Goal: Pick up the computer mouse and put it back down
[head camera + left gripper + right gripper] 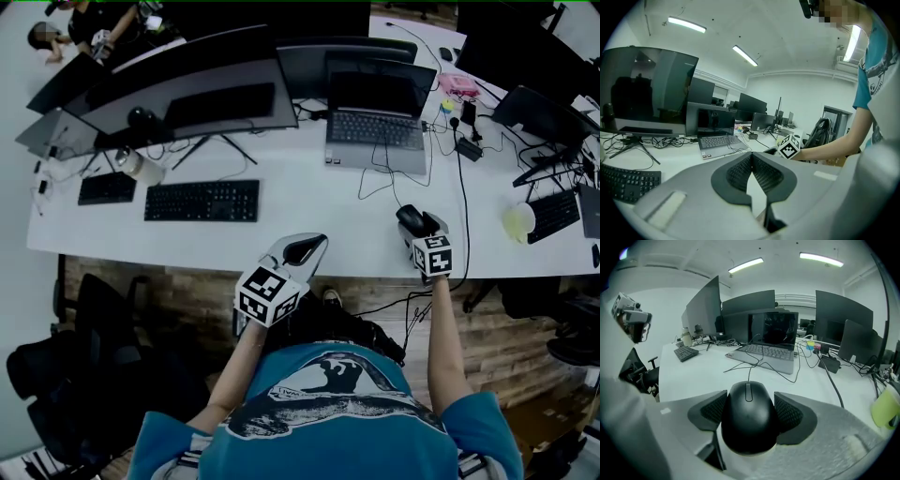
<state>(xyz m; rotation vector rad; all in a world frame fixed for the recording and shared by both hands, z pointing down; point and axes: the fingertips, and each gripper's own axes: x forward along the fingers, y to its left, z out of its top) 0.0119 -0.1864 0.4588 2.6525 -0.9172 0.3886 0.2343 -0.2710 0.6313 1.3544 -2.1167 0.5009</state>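
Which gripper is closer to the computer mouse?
Right. The right gripper has the computer mouse between its jaws; the left gripper is off to its left, shut, at the desk's near edge.

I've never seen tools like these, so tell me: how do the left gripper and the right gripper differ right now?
On the left gripper the fingers meet at their tips; on the right gripper the fingers stand wide apart. The left gripper holds nothing; the right gripper clamps a black computer mouse. Both carry a cube with square markers.
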